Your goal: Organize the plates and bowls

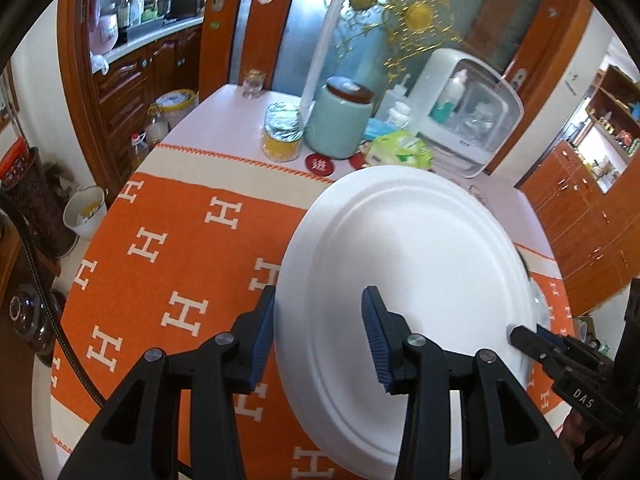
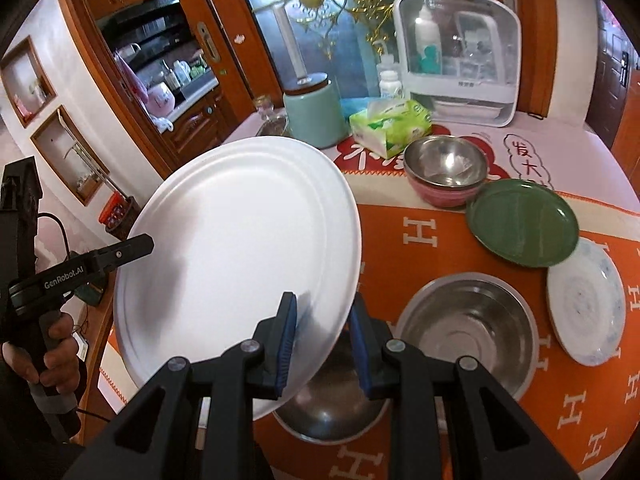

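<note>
The large white plate (image 2: 240,240) is off the bench (image 1: 168,248), tilted and carried between both grippers. The right gripper (image 2: 322,344) is clamped on the plate's near right rim, one blue pad above the rim and one below. The left gripper (image 1: 320,340) straddles the opposite edge; its jaws stand a little apart around the rim, and whether the pads actually press is hard to tell from the wrist view, where the right-hand pad seems to stand clear of the surface.

The step in hand looks like the transfer of this plate toward a stack (plates with plates, bowls with bowls). Below it on the orange cloth lie two steel bowls (image 2: 466,332), a green plate (image 2: 522,224), a patterned white plate (image 2: 586,304), and a steel bowl nested in a pink one (image 2: 444,170).

Being the largest plate, it probably belongs at the bottom, so the next move calls for levelling it, choosing a bare patch of bench, and lowering it before either grip lets go.
</note>
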